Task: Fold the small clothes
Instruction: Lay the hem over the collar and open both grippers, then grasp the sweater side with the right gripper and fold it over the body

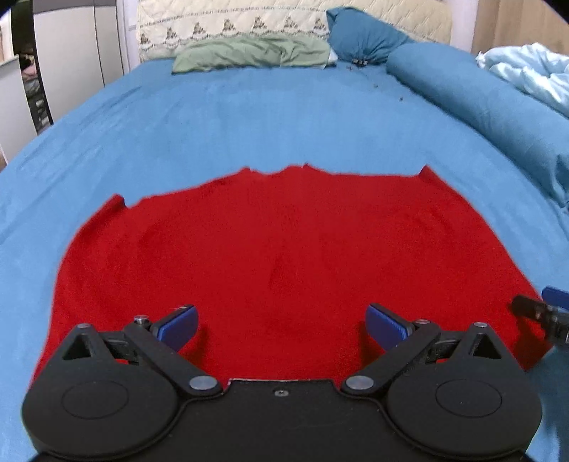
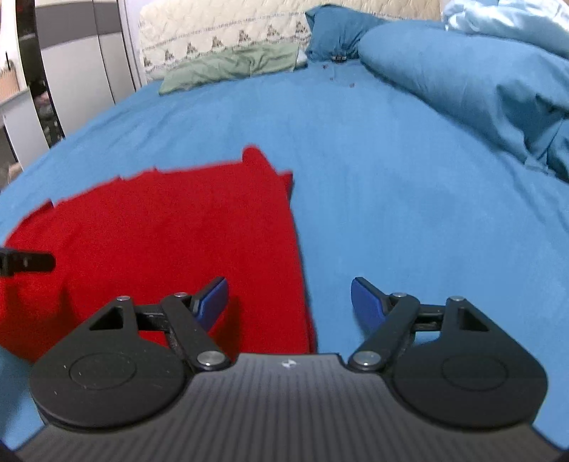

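A red garment (image 1: 277,256) lies spread flat on the blue bed sheet (image 1: 213,121). My left gripper (image 1: 282,325) is open and empty, just above the garment's near edge. The garment also shows in the right wrist view (image 2: 170,234), at the left. My right gripper (image 2: 290,300) is open and empty, straddling the garment's right edge, its left finger over red cloth and its right finger over the sheet (image 2: 409,213). The right gripper's tip (image 1: 544,311) shows at the left wrist view's right edge. The left gripper's tip (image 2: 26,263) shows at the right wrist view's left edge.
A green folded cloth (image 1: 252,53) and a dark blue pillow (image 1: 362,33) lie at the bed's head by a cream quilted headboard (image 1: 249,17). A rolled blue duvet (image 1: 480,103) and light blue bedding (image 1: 530,74) lie along the right. A wardrobe (image 1: 71,46) stands at left.
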